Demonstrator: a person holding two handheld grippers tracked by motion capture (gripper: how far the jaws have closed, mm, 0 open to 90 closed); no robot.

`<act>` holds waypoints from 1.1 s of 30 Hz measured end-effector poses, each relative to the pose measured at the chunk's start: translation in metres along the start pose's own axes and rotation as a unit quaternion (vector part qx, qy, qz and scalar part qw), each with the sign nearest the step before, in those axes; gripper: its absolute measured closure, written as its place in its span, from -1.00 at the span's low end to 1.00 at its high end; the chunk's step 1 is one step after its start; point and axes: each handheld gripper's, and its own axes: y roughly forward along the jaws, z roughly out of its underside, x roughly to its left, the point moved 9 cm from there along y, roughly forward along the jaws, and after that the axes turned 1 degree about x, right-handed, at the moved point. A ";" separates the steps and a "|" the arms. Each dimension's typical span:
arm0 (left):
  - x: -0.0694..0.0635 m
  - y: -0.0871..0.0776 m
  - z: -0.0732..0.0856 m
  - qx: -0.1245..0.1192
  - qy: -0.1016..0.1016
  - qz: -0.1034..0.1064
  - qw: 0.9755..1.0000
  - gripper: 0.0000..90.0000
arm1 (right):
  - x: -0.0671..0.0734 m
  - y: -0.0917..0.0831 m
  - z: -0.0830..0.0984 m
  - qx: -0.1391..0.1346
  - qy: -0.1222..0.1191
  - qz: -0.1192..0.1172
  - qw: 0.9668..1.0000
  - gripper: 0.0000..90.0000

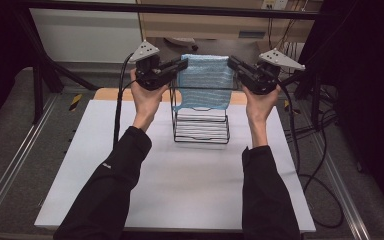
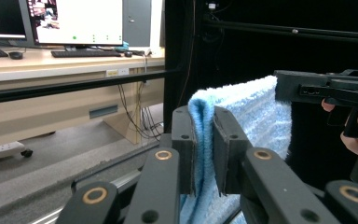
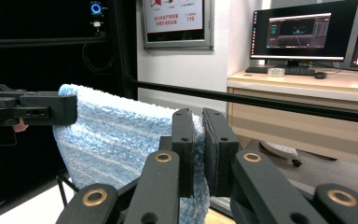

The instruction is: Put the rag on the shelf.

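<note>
Left claw (image 2: 204, 154), right claw (image 3: 198, 154) clamped on top corners of fluffy blue microfibre towel (image 1: 204, 80); below claws, black wire rack (image 1: 200, 122) risks being snagged by hem, tipped.

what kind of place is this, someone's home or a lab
Most likely a lab or office workspace, not a home: desks with computer monitors, a black metal frame around the white table, and handheld grippers holding a blue towel.

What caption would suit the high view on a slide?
Left tongs and right tongs each pinch a top corner of a blue towel, held spread above a black wire rack.
</note>
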 end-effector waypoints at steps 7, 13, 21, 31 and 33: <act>-0.003 -0.008 0.006 0.000 -0.005 0.010 1.000 0.78 | 0.006 -0.005 0.006 0.006 -0.003 -0.011 1.000 0.87; -0.009 -0.014 0.009 0.005 0.000 0.019 1.000 0.77 | 0.011 -0.011 0.006 0.007 -0.007 -0.021 1.000 0.87; -0.016 -0.024 0.012 0.016 0.006 0.022 1.000 0.77 | 0.019 -0.019 0.008 0.012 -0.018 -0.033 0.999 0.87; -0.021 -0.026 0.021 0.032 0.007 0.022 0.999 0.75 | 0.023 -0.028 0.014 0.034 -0.027 -0.040 0.998 0.86; -0.021 -0.025 0.023 0.035 0.005 0.020 0.999 0.75 | 0.024 -0.028 0.016 0.038 -0.029 -0.039 0.998 0.86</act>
